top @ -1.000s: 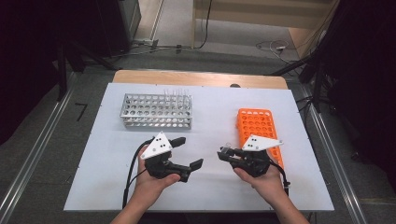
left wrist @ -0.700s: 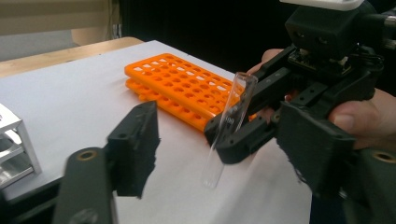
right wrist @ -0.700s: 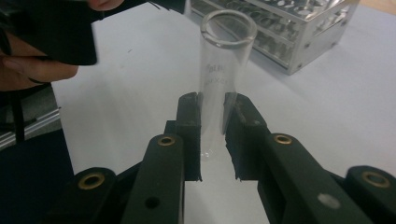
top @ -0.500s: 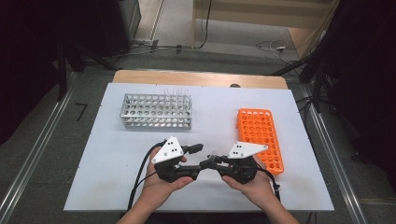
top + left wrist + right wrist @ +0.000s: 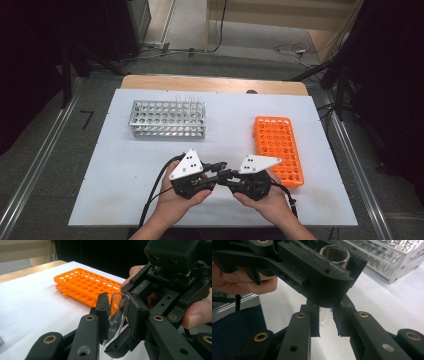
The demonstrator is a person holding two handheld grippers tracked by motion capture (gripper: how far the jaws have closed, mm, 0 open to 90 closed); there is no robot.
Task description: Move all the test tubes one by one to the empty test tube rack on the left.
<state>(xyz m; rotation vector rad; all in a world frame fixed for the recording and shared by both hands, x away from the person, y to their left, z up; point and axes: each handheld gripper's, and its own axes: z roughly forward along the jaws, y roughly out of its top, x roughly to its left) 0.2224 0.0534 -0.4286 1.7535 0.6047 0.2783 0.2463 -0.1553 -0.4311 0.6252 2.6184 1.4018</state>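
High view showed the two hand-held grippers meeting nose to nose near the front edge of the white table, about midway along it. The left gripper and the right gripper pointed at each other, each under its grey three-cornered plate, with the person's hands wrapped round them from below.

Between them was a clear glass test tube. Left gripper view showed that gripper's jaws, which had just been closing, pressed narrow against the tube's sides, its open mouth standing above the pads and printed marks showing on the glass. Right gripper view showed the lower part of the same test tube pinched between the right gripper's own narrow jaws, while the left gripper's jaws clamped the tube near its rim higher up.

A metal rack stood toward the far left of the table, a few tubes upright in it. An orange rack lay beside the right edge, well apart from the metal one.
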